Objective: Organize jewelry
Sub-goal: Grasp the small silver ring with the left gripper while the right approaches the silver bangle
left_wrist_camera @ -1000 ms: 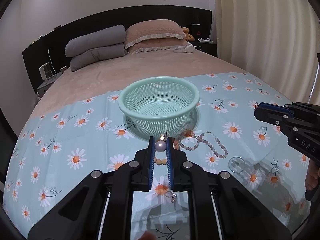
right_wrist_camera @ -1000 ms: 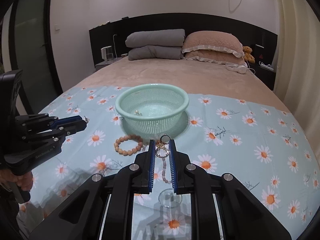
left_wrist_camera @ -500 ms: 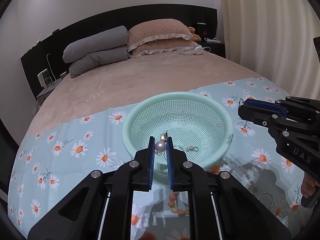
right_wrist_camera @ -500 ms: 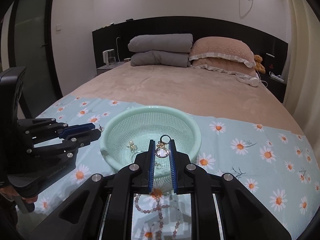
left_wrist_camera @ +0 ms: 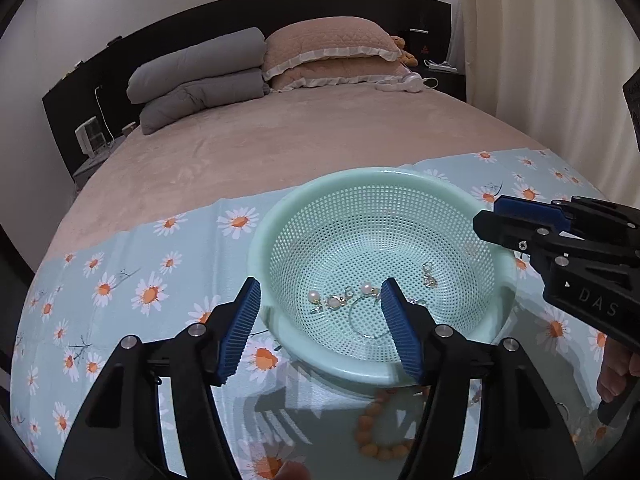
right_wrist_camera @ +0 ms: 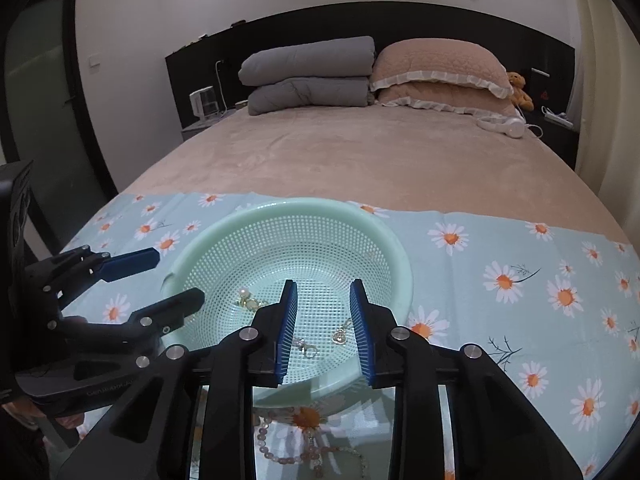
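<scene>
A mint-green mesh basket (left_wrist_camera: 360,176) stands on the daisy-print cloth. My left gripper (left_wrist_camera: 320,286) hovers over its near rim, jaws opening, nothing between the pads. Below it in the basket lie pearl earrings (left_wrist_camera: 334,300), a thin hoop (left_wrist_camera: 366,320) and a small silver charm (left_wrist_camera: 429,276). My right gripper (right_wrist_camera: 323,285) hangs over the same basket (right_wrist_camera: 280,204), jaws opening and empty, above a gold charm (right_wrist_camera: 339,335) and a pearl piece (right_wrist_camera: 306,348). An orange bead bracelet (left_wrist_camera: 376,436) and a pink bead necklace (right_wrist_camera: 280,452) lie on the cloth in front of the basket.
The daisy cloth (right_wrist_camera: 500,276) covers the near part of a tan bed. Far back are folded grey bedding (right_wrist_camera: 308,76), a pink pillow (right_wrist_camera: 440,68) and white headphones (right_wrist_camera: 508,124). Each gripper shows in the other's view: right (left_wrist_camera: 490,216), left (right_wrist_camera: 178,276).
Both grippers moved forward until they hung over the basket. Both were shut, the left on a pearl earring and the right on a gold charm; both have opened and the pieces are gone from the pads.
</scene>
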Demonstrator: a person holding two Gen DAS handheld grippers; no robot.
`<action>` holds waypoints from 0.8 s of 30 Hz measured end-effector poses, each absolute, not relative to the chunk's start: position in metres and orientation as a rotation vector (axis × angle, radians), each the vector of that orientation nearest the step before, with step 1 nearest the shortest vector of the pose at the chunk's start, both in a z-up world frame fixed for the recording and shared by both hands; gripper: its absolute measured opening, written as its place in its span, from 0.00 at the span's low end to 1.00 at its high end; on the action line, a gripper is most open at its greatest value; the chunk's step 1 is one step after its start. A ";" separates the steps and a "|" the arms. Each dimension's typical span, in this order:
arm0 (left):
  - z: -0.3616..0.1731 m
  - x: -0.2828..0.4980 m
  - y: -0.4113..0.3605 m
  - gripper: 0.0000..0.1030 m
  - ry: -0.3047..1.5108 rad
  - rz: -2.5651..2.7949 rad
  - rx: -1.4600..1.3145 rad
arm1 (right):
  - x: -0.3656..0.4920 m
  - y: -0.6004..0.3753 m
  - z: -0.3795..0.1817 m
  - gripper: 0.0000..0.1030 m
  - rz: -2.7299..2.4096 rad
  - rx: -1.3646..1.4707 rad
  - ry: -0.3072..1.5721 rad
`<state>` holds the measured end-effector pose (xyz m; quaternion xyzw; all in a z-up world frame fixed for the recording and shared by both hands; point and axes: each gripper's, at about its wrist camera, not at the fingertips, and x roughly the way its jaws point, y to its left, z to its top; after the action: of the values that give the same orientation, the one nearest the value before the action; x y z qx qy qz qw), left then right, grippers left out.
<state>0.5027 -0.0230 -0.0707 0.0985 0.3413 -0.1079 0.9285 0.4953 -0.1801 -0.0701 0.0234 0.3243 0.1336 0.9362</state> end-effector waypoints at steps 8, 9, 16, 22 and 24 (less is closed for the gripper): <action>-0.058 0.470 0.000 0.67 0.660 -0.182 0.249 | 0.460 -0.193 -0.064 0.34 0.243 0.028 0.654; -0.058 0.461 0.002 0.68 0.658 -0.189 0.253 | 0.450 -0.195 -0.065 0.34 0.243 0.014 0.657; -0.079 0.387 0.007 0.69 0.668 -0.237 0.272 | 0.377 -0.210 -0.090 0.35 0.245 -0.010 0.717; -0.113 0.336 0.004 0.70 0.697 -0.239 0.277 | 0.330 -0.211 -0.115 0.35 0.224 -0.066 0.763; -0.123 0.324 0.008 0.70 0.715 -0.228 0.261 | 0.319 -0.214 -0.121 0.35 0.234 -0.048 0.774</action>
<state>0.3244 0.0078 -0.1226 0.1272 0.3482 -0.1110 0.9221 0.3192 -0.2139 -0.1214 -0.0234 0.3767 0.1137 0.9190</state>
